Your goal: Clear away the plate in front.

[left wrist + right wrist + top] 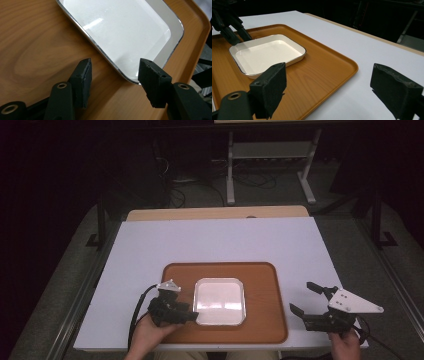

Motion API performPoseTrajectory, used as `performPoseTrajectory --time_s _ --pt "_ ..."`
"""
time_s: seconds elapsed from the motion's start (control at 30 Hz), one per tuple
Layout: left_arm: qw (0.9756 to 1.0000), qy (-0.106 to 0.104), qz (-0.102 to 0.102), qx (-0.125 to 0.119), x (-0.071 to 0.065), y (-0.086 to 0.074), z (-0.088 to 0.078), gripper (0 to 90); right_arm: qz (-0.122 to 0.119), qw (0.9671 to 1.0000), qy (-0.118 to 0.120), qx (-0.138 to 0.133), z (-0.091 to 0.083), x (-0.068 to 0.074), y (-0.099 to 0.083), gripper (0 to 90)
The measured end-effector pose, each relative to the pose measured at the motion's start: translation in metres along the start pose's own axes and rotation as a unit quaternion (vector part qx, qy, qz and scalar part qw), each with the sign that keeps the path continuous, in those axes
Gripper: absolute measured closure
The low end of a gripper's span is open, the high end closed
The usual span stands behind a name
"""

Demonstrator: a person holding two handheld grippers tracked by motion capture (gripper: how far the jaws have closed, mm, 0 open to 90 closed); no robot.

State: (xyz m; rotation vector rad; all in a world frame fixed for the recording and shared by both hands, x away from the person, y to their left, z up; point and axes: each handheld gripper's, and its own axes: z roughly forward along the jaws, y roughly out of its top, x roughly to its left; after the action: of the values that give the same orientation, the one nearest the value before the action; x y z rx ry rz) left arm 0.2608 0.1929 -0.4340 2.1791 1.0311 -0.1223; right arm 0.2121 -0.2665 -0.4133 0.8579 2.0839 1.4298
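White square enamel dish (219,301) with a metal rim lies on the brown wooden tray (260,285). Left gripper (113,75) straddles its rim, jaws apart; right gripper (306,299) open over the white table (210,240).

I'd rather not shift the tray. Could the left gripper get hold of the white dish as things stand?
Probably yes: the left gripper stands open at the white dish's near rim, nothing between them on the wooden tray.
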Motion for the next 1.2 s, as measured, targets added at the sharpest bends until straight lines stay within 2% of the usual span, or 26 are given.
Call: performPoseTrajectory --time_s 0.7,0.83,1.2 --pt "0.9987 0.022 0.034 -0.03 0.008 0.0 -0.014 40.9 0.003 1.0 -0.004 0.0 -0.001 -0.002 -0.001 12.5" --pt "0.9985 0.022 0.034 -0.037 0.009 0.0 -0.016 40.7 0.005 1.0 -0.005 0.001 -0.002 -0.003 -0.001 12.5" --pt "0.9958 0.039 0.05 -0.066 0.017 -0.001 -0.03 37.4 0.006 0.9999 -0.008 0.001 -0.003 -0.004 -0.002 12.5"
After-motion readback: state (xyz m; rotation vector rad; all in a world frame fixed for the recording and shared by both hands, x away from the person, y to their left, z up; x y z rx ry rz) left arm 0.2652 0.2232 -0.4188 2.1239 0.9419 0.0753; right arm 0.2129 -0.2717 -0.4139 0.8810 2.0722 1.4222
